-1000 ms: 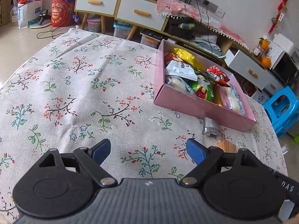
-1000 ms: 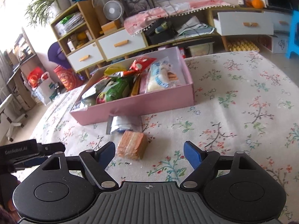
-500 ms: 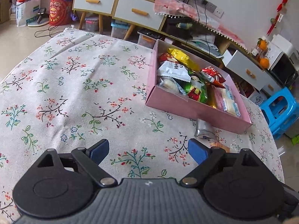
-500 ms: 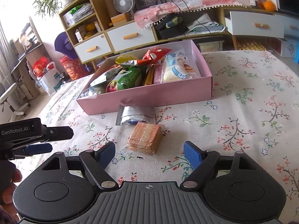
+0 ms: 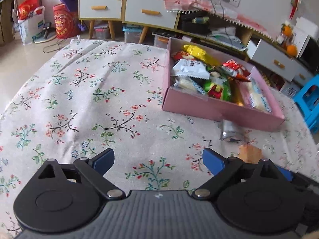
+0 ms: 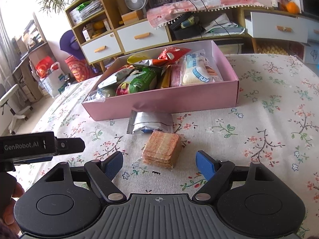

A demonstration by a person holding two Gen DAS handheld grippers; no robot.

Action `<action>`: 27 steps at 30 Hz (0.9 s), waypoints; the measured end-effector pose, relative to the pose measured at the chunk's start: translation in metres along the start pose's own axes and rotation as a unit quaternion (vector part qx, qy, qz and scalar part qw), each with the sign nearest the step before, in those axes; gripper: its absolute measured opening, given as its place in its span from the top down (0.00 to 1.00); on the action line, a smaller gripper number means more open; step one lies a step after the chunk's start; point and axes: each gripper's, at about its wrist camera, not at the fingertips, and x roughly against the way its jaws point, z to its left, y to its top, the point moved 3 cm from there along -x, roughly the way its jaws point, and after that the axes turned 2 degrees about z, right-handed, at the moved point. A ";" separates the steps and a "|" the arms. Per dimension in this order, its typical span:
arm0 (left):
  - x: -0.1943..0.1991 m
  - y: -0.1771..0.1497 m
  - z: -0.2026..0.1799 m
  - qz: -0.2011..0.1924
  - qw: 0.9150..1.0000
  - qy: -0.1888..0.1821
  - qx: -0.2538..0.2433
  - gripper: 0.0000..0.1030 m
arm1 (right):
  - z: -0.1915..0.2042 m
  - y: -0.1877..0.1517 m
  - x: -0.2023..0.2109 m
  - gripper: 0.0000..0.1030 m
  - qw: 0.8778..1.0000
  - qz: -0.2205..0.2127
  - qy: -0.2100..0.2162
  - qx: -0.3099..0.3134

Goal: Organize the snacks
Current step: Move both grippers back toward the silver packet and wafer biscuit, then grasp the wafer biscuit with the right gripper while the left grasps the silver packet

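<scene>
On your flowery tablecloth [image 6: 269, 123], the pink box [image 6: 169, 101] at upper middle is nearly full, but the cracker pack [image 6: 162, 149] and silver packet [image 6: 150, 122] below it wait, with your right gripper [image 6: 159, 162] wide and empty around the crackers, and your left gripper [image 5: 158, 160] just opened wider, empty.

Cracker stack [image 6: 162, 149] lies before foil packet [image 6: 150, 122], itself before snack box [image 6: 159, 104].
</scene>
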 end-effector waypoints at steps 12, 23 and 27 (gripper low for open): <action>-0.007 -0.005 0.005 0.029 0.999 0.038 -0.018 0.06 | 0.000 0.000 -0.004 0.20 1.000 -0.002 -0.005 -0.001; -0.009 -0.006 0.004 0.034 0.998 0.043 -0.020 0.05 | 0.006 0.004 -0.012 0.20 1.000 -0.007 -0.014 0.011; -0.010 -0.005 0.004 0.035 0.998 0.043 -0.019 0.05 | 0.008 0.003 -0.013 0.21 1.000 -0.010 -0.014 0.014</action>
